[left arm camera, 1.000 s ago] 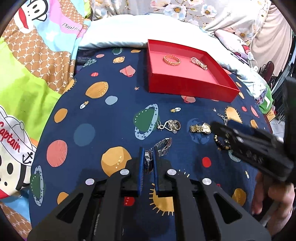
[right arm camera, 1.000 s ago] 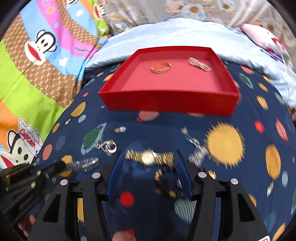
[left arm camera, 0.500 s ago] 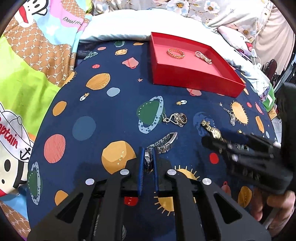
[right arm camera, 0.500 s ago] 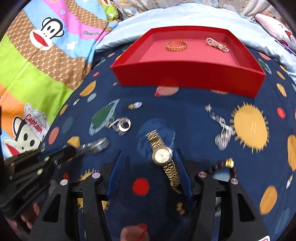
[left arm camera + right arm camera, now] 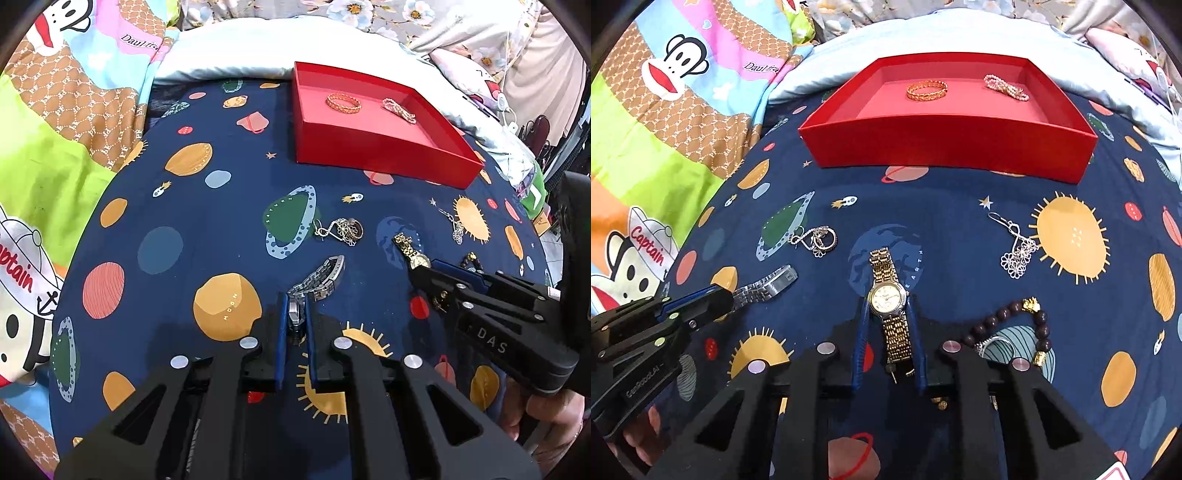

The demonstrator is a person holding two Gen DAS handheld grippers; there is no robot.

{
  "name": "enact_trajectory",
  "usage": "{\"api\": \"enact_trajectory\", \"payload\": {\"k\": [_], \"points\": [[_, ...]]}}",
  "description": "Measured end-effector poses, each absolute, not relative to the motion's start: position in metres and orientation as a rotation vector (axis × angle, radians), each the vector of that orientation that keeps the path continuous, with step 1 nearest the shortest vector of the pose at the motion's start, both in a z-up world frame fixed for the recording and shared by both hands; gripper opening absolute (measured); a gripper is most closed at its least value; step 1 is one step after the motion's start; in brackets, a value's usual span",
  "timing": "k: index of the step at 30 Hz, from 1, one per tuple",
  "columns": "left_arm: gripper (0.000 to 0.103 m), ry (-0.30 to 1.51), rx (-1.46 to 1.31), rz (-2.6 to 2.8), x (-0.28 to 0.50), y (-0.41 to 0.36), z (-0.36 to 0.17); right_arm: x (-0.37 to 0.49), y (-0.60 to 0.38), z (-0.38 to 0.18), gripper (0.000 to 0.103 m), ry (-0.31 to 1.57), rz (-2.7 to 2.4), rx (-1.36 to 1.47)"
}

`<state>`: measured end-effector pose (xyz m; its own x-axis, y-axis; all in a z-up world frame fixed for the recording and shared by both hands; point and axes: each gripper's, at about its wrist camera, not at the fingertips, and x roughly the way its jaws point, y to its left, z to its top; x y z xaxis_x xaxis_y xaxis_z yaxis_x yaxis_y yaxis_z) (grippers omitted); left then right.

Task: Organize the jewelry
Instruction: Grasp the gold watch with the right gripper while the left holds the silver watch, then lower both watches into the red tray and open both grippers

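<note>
near the cloth's front edge, our right gripper point(image 5: 888, 306) had narrowed around the gold watch point(image 5: 887, 297), ready to lift; our left gripper point(image 5: 295, 317) stayed clamped on the silver watch point(image 5: 317, 280).

We see navy space-print cloth point(image 5: 960, 206) over bed. On it: red tray point(image 5: 945, 147) at far side; nearer, silver pendant point(image 5: 816, 240), silver watch point(image 5: 768, 286), gold watch point(image 5: 888, 295), flower earring point(image 5: 1017, 254), bead bracelet point(image 5: 1012, 325).
</note>
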<state>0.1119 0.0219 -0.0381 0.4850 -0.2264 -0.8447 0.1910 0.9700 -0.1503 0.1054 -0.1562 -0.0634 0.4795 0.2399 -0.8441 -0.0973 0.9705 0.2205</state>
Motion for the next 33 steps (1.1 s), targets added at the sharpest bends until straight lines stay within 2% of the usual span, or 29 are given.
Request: {"api": "enact_trajectory", "payload": {"k": [6,9,14,33], "points": [[0.008,1.038,-0.040,-0.252,0.110,0.022,-0.039,0.109,-0.143,-0.063,0.026,1.030,0.184,0.085],[0.008,1.038,-0.043,-0.254,0.110,0.022,-0.039,0.109,-0.142,-0.063,0.022,1.027,0.167,0.064],[0.008,1.036,-0.050,-0.264,0.111,0.023,-0.037,0.107,-0.149,-0.060,0.021,1.021,0.160,0.101],[0.008,0.937,-0.064,-0.356,0.098,0.011,0.019,0.072,-0.186,0.008,0.021,0.868,0.121,0.180]]}}
